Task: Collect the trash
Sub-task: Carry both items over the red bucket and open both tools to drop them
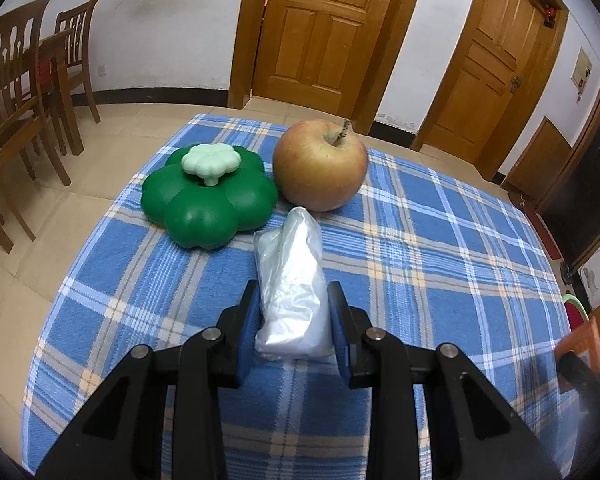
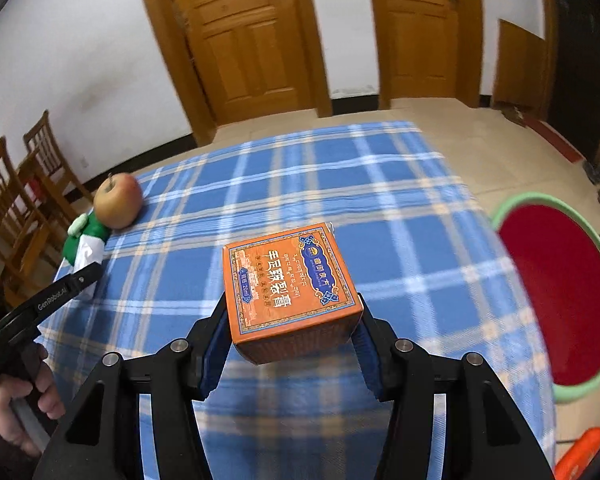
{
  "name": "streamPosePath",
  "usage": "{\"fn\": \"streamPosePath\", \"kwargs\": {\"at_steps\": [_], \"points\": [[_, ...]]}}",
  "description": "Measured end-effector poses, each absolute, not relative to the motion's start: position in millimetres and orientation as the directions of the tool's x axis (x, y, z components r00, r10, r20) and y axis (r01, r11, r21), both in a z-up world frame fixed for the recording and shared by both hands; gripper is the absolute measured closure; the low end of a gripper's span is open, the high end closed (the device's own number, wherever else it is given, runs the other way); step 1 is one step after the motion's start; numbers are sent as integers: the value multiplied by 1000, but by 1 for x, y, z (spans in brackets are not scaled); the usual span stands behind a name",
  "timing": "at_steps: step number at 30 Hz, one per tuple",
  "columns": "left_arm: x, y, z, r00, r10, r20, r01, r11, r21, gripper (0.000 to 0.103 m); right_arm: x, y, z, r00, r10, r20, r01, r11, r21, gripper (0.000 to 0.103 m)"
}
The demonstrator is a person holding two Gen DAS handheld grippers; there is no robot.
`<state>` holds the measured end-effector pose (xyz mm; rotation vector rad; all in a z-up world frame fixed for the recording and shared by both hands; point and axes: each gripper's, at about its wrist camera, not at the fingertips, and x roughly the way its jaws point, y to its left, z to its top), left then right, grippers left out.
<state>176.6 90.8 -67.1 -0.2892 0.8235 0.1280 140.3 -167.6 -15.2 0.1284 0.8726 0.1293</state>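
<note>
Step in hand: both grippers carry trash, and the red basin (image 2: 556, 296) with its green rim waits on the floor past the table's right edge, so that looks like the drop point.
Right gripper (image 2: 290, 328): jaws clamped on the orange carton (image 2: 288, 284), held clear above the blue plaid cloth (image 2: 340, 184).
Left gripper (image 1: 294, 312): pads pressed on the crumpled plastic bag (image 1: 290, 276), just in front of the apple (image 1: 320, 164) and the green clover-shaped container (image 1: 208, 200).
Doing it well: carry the carton level until it is fully over the rim before letting go; keep the bag squeezed, it is slippery.
Containers: the basin's visible inside looks bare; the green container's lid is on, contents hidden.
</note>
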Motion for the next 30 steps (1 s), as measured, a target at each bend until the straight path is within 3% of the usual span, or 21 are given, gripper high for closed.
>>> {"fn": "streamPosePath", "kwargs": {"at_steps": [19, 30], "points": [[168, 53, -38, 735, -25, -677, -116, 980, -163, 70, 100, -288, -10, 689, 39, -724, 208, 946, 250, 46], [162, -31, -1, 726, -195, -660, 72, 975, -209, 70, 91, -362, -23, 674, -29, -738, 355, 889, 289, 46]]}}
